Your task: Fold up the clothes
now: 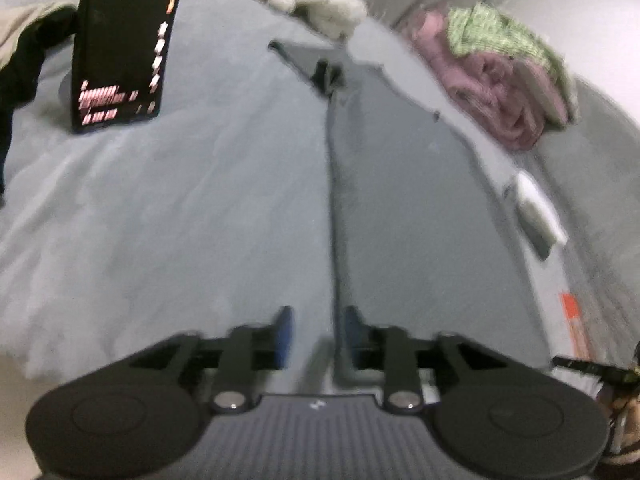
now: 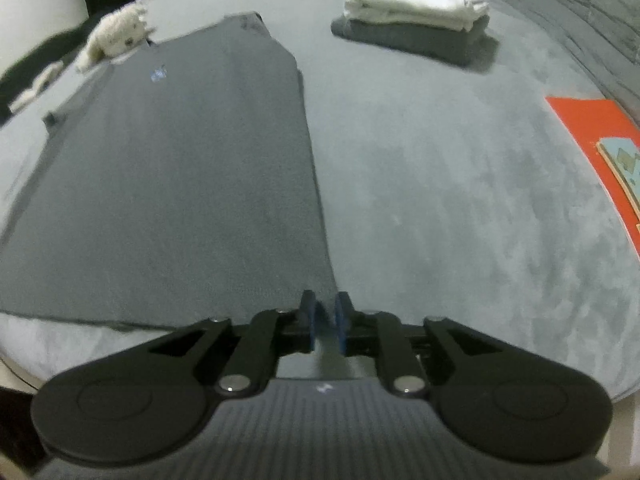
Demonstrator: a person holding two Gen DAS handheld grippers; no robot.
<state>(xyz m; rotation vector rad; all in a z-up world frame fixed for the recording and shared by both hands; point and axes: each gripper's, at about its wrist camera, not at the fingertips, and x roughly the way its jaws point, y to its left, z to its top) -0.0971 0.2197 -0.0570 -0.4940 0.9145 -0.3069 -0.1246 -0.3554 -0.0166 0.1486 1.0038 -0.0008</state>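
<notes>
Dark grey shirt (image 2: 168, 184) flat, folded lengthwise on bed (image 2: 460, 220). L gripper (image 1: 318, 334) released; R gripper (image 2: 323, 320) released, hem corner btwn pads. Left-wrist view blurred.

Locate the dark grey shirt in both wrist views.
Left wrist: shirt runs up the centre-right, its long edge between the gripper fingers.
Right wrist: shirt fills the left half, its corner at the gripper.
Shared landmark: fluffy white toy at the shirt's far end.
</notes>
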